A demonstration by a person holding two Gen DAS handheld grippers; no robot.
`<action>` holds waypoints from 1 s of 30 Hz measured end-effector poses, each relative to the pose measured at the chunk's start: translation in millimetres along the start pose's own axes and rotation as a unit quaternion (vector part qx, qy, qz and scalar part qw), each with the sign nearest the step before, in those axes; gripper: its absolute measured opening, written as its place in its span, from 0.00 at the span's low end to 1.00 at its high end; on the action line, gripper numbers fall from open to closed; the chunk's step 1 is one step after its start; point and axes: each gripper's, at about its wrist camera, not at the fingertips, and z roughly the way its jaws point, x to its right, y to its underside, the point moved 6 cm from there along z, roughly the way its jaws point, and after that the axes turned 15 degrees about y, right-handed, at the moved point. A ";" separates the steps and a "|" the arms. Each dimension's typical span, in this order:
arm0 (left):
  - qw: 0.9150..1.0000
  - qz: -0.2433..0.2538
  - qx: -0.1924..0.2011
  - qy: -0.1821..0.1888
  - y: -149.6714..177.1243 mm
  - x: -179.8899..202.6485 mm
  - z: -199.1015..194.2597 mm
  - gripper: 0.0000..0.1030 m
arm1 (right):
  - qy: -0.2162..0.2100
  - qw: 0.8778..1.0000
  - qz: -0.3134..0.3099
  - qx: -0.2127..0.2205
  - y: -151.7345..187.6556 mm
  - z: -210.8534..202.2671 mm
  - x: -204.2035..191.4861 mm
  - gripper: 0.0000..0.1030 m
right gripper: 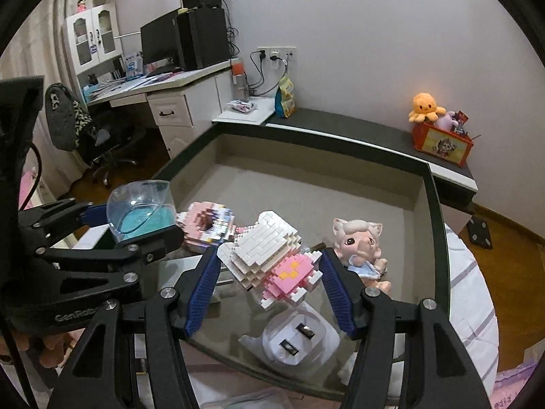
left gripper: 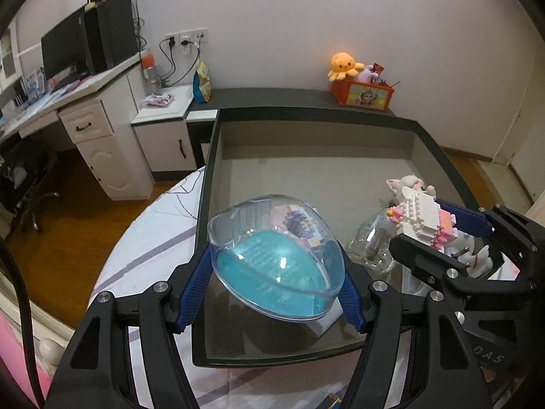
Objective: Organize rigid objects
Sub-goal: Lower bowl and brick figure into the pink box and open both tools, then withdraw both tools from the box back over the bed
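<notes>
Left gripper (left gripper: 276,272) jaws clamped on dome (left gripper: 272,255); right gripper (right gripper: 269,272) jaws gripping brick figure (right gripper: 269,266), above table (right gripper: 439,238) near edge.

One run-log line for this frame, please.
left gripper: shut on clear dome case | right gripper: shut on white-and-pink brick figure | both over glass-topped table

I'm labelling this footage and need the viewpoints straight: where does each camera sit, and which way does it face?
Left wrist: rides the left gripper, tilted down over the glass table; its jaws grip a clear dome.
Right wrist: rides the right gripper, same tilt; its jaws grip a white-pink brick figure.
Shared: each sees the other gripper, the pig-eared doll and the orange octopus plush.
</notes>
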 end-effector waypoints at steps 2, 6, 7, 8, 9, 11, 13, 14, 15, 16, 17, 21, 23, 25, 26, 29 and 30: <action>1.000 0.003 0.003 -0.007 2.1 3.4 -3.9 0.68 | 0.004 1.000 0.002 -0.003 3.1 1.6 2.5 0.60; 0.999 -0.009 0.034 0.004 5.5 6.6 -31.0 0.84 | 0.026 0.999 0.017 0.007 5.4 -16.1 12.9 0.80; 0.999 -0.011 0.052 0.005 6.0 6.9 -45.1 0.88 | 0.028 0.999 0.018 0.016 4.3 -24.1 15.0 0.81; 0.998 -0.010 0.064 0.005 7.0 10.0 -55.7 0.89 | 0.026 0.999 0.022 0.027 3.7 -35.0 16.8 0.81; 0.997 -0.006 0.080 0.006 9.7 15.6 -70.7 0.91 | 0.024 0.999 0.028 0.036 2.9 -46.3 19.1 0.81; 0.995 0.005 0.096 0.003 16.0 26.2 -93.0 0.93 | 0.031 0.997 0.034 0.056 2.3 -71.0 19.9 0.81; 0.993 0.021 0.115 -0.006 25.7 39.7 -119.6 0.94 | 0.039 0.996 0.035 0.076 4.7 -96.9 19.0 0.82; 0.992 0.026 0.124 -0.009 30.1 45.5 -131.3 0.94 | 0.041 0.995 0.036 0.087 7.1 -112.3 18.6 0.82; 0.990 0.033 0.136 -0.012 36.2 52.9 -146.3 0.95 | 0.042 0.994 0.035 0.098 10.1 -127.1 17.6 0.82; 0.989 0.037 0.143 -0.013 39.0 57.3 -155.5 0.95 | 0.043 0.993 0.033 0.109 13.0 -140.7 16.6 0.83; 0.987 0.043 0.153 -0.016 45.3 62.5 -169.8 0.95 | 0.047 0.991 0.032 0.120 17.5 -155.9 16.0 0.83; 0.979 0.061 0.195 -0.029 67.6 86.8 -216.6 0.98 | 0.061 0.985 0.026 0.161 35.0 -210.6 12.2 1.00; 0.974 0.071 0.211 -0.040 78.8 99.4 -238.4 0.98 | 0.061 0.981 0.027 0.181 44.1 -237.5 10.3 1.00; 0.969 0.079 0.229 -0.050 89.0 110.5 -258.7 0.98 | 0.075 0.976 0.032 0.202 54.0 -265.3 9.4 1.00; 0.967 0.080 0.236 -0.053 93.9 114.9 -267.0 0.98 | 0.080 0.974 0.033 0.208 56.9 -274.0 8.5 1.00; 0.963 0.083 0.253 -0.049 107.1 128.2 -289.6 0.98 | 0.091 0.968 0.045 0.228 73.9 -307.5 8.3 1.00; 0.961 0.086 0.257 -0.048 110.0 131.9 -295.4 0.99 | 0.092 0.968 0.046 0.230 77.4 -314.2 8.0 1.00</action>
